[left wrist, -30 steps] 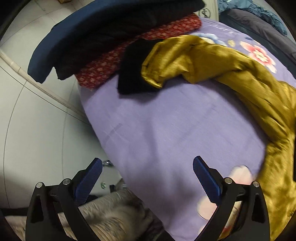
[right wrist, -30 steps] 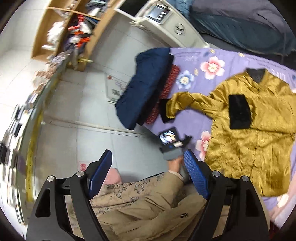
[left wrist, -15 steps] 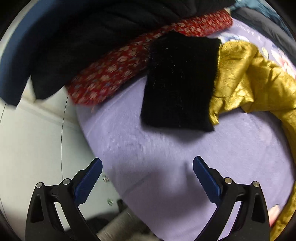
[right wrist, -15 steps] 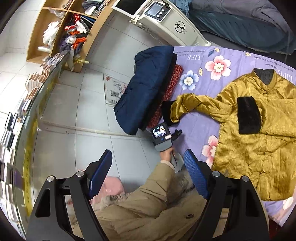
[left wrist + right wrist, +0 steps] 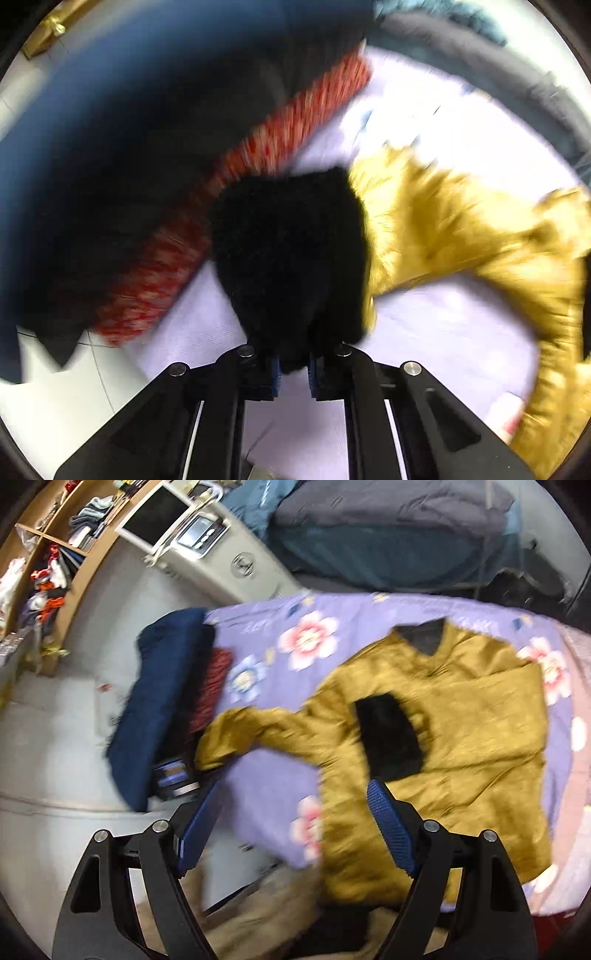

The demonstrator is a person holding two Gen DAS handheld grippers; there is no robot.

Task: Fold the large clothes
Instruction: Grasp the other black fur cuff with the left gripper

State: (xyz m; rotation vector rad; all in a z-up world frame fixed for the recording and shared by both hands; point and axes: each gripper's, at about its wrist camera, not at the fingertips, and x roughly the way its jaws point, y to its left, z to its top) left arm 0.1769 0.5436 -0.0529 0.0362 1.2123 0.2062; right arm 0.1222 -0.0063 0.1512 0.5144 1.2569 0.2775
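Note:
A gold satin jacket (image 5: pixel 443 746) with black cuffs lies spread face up on the purple flowered sheet (image 5: pixel 269 775). One sleeve is folded across its chest, with the black cuff (image 5: pixel 391 738) on top. The other sleeve (image 5: pixel 258 731) stretches left toward the clothes pile. My left gripper (image 5: pixel 293 369) is shut on that sleeve's black cuff (image 5: pixel 291 251), with the gold sleeve (image 5: pixel 461 243) trailing right. In the right wrist view the left gripper's body (image 5: pixel 175 779) shows at the sleeve end. My right gripper (image 5: pixel 291 830) is open and empty, high above the jacket's near left side.
A pile of folded clothes, navy (image 5: pixel 162 701), black and red patterned (image 5: pixel 258 177), sits at the bed's left edge beside the held cuff. A white machine (image 5: pixel 221 561) and wooden shelves (image 5: pixel 55 554) stand beyond. A dark duvet (image 5: pixel 388 528) lies at the back. Tiled floor (image 5: pixel 48 746) is left.
My left gripper moved forward to the black cuff and closed on it; it was open before. The right gripper swung down and to the right, toward the jacket.

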